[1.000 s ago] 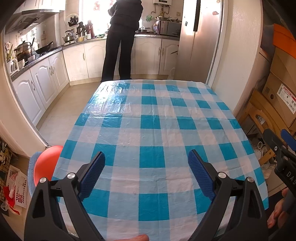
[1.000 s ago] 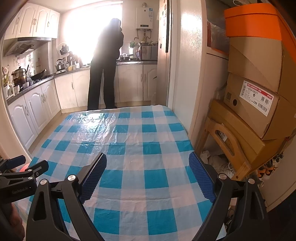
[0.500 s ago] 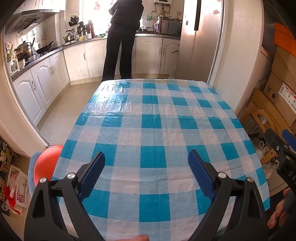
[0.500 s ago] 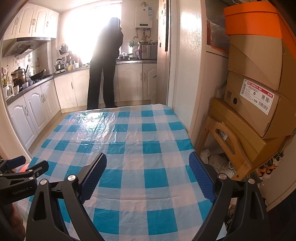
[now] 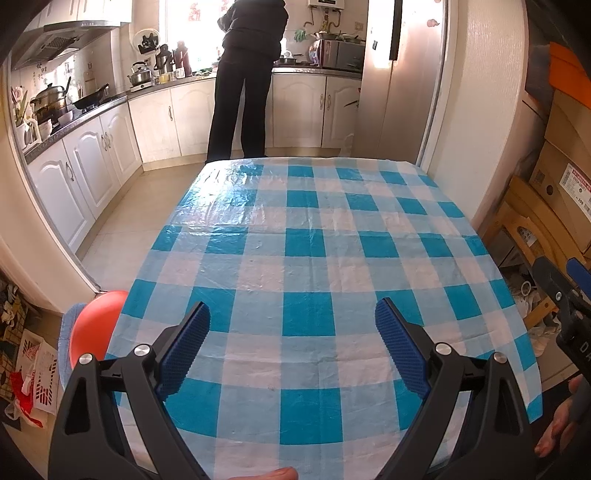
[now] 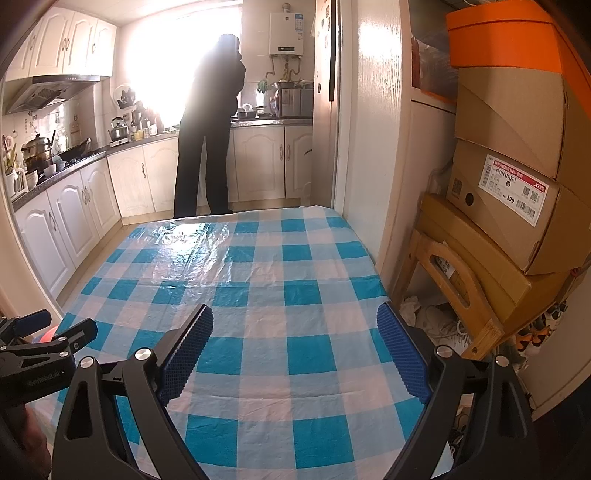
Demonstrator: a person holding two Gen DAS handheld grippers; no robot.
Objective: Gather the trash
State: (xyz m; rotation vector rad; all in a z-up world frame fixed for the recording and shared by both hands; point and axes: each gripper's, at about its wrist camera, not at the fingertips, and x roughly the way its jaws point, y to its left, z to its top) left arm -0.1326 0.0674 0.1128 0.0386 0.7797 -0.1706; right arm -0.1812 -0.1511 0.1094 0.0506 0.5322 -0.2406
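Ahead of both sets of jaws: a table under a glossy blue-and-white checked plastic cloth (image 5: 303, 258). Beyond its far edge, pale beige floor tiles (image 5: 147, 206) and white arched-door base cabinets (image 5: 92, 162) under a dark worktop — crowded with steel pots and a kettle (image 6: 118, 130). Above, a steel range hood (image 5: 62, 40). At the back, a glaring bright window (image 6: 162, 59), a person in dark clothes (image 6: 210, 125) standing before it. Right of the jaws, a cream wall (image 5: 480, 110) and stacked brown cardboard boxes (image 6: 517, 192) — topped by an orange one (image 6: 498, 33).
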